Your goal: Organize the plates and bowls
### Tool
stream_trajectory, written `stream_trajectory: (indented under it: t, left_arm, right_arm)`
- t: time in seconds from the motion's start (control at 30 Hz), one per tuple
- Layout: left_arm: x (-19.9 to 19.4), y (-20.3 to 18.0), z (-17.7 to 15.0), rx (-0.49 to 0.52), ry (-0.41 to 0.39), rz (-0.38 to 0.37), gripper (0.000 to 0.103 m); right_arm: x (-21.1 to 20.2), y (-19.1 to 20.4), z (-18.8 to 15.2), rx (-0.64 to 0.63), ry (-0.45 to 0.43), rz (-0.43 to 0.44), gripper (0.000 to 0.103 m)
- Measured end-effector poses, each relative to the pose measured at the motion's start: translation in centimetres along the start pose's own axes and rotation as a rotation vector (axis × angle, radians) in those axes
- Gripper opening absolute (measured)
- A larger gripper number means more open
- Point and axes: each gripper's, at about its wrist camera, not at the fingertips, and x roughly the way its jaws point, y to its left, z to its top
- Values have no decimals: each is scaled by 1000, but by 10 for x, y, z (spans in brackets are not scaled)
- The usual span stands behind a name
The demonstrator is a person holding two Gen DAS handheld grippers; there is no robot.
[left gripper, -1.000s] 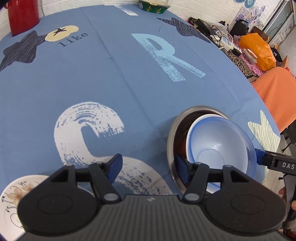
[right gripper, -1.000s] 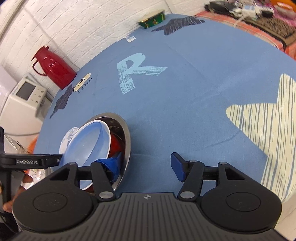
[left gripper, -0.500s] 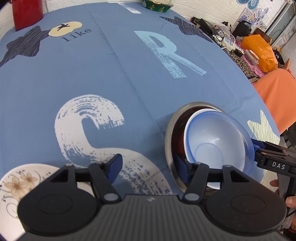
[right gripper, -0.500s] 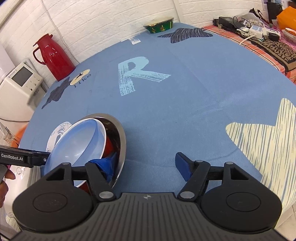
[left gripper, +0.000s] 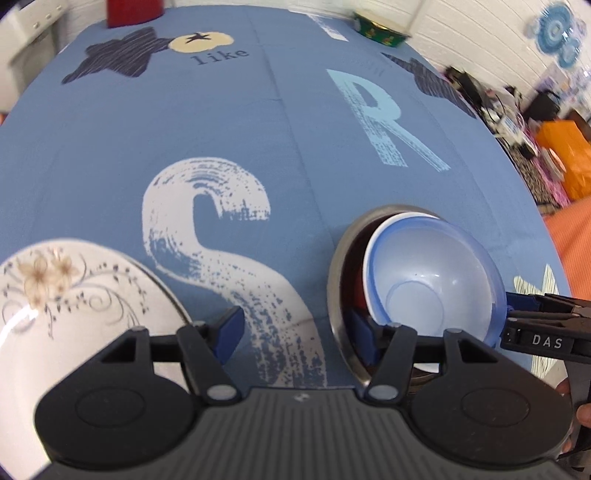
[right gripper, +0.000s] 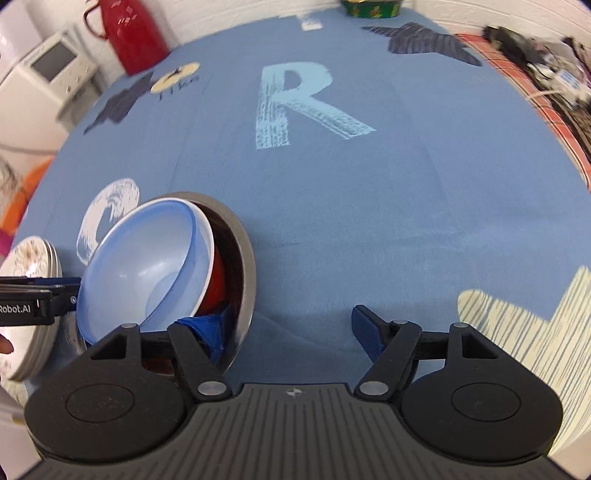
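Both our grippers sit spread at the nested bowls near the table's front edge.

Our left gripper (left gripper: 299,332) has its jaws wide apart, right finger inside the steel bowl (left gripper: 338,266); our right gripper (right gripper: 291,332) is equally open, left finger in the same bowl. The blue bowl (left gripper: 432,280) leans tilted over a red bowl (right gripper: 218,280). Floral plates (left gripper: 74,295) lie stacked towards the front left edge.

Three nested bowls (left gripper: 424,288), a stack of several plates (right gripper: 33,266), one red flask (right gripper: 136,33).
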Motion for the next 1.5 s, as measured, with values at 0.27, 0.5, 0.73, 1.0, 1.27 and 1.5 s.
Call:
stream_trajectory:
  t: [0.27,0.5,0.73,1.0,1.27,1.5]
  left_arm:
    - [5,-10,-8,-60,-39,0,60]
    - [5,-16,-12,-96,-52,15,60]
    - [5,-17,-13,-78,-64,16,60]
    - [2,-18,-15,-29,-89,-34,46]
    - [4,-21,-17,1,-90,-156,7]
    - [5,-24,-17,32,-123,-140,9]
  right_arm:
    - [-2,-1,5,-111,-21,-59,58]
    - [2,-8,2,-69,-26,-13,62]
    - [2,-10,1,-38,-41,-25,65]
    - [-10,12,-11,-148,-116,-19,24]
    - [0,31,-17,-195,-94,25,18]
    - [3,28,-20,-221,-167,45,19]
